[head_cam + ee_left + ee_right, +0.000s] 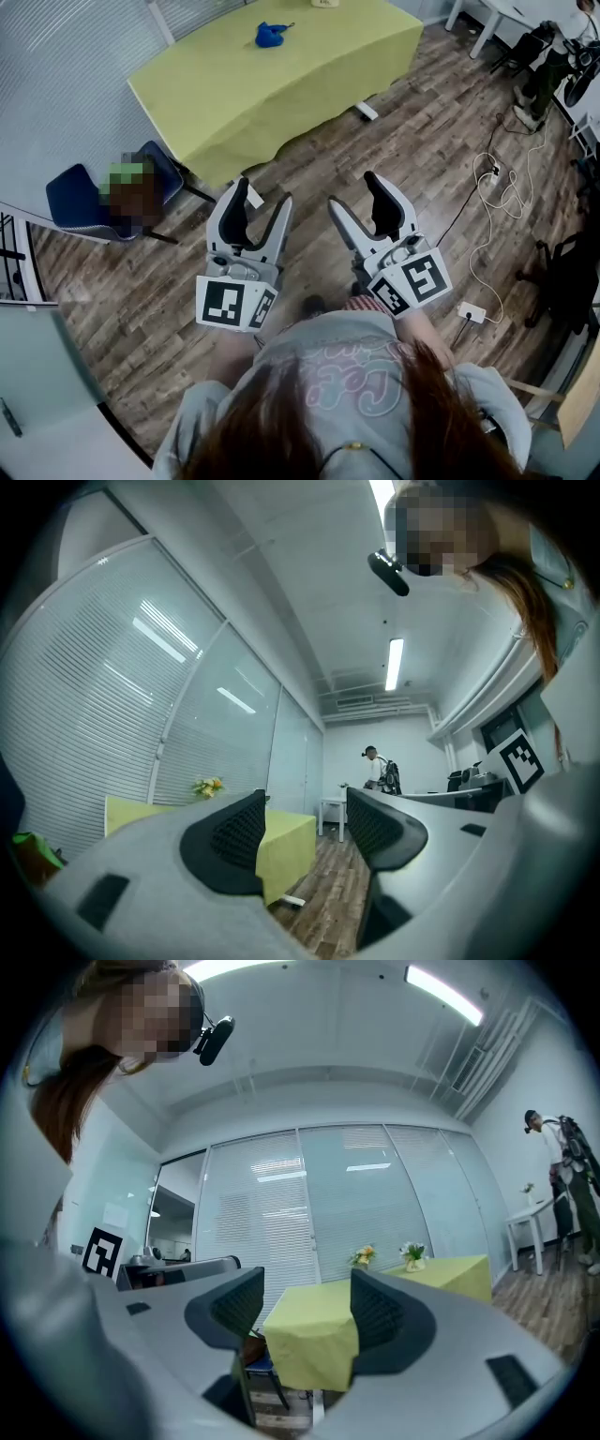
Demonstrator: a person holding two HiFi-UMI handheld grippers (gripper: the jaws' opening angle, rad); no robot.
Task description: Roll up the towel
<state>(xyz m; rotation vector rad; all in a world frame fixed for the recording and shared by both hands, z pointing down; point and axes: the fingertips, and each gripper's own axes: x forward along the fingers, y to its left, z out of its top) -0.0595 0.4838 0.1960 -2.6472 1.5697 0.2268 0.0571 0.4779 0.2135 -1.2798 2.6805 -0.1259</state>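
Both grippers are held side by side, close in front of the person's body, over bare floor and pointing roughly level toward the table. Left gripper (262, 202): jaws spread wide, nothing between the pads; through the gap its own view shows only a table corner and floorboards. Right gripper (354, 192): jaws equally wide apart and empty; between them its own view shows the draped table end. The two grippers are just beside each other, not touching, with the marker cubes nearest the person.

Count:
- Grippers: two.
- Towel (271, 35): one, blue, lying crumpled on the far part of the tabletop, well apart from both grippers.
- Table (281, 94): one, covered in a yellow-green cloth that hangs down its sides.
- Posies: two, standing near each other on the table, one orange-yellow (363, 1256) and one pale (411, 1254).
- Chair (67, 199): one, blue, at the table's left end, with something on its seat hidden by a mosaic patch.
- Cable (503, 199): one, white, looping over the floor at the right and ending by a small white box (472, 312).

Room: wood-plank floor (422, 122), in mixed brown tones. Glass wall (347, 1194) with lowered blinds behind the table. Strip lights on a white ceiling. A second person (376, 766) stands at the far end by a small white side table (333, 810).
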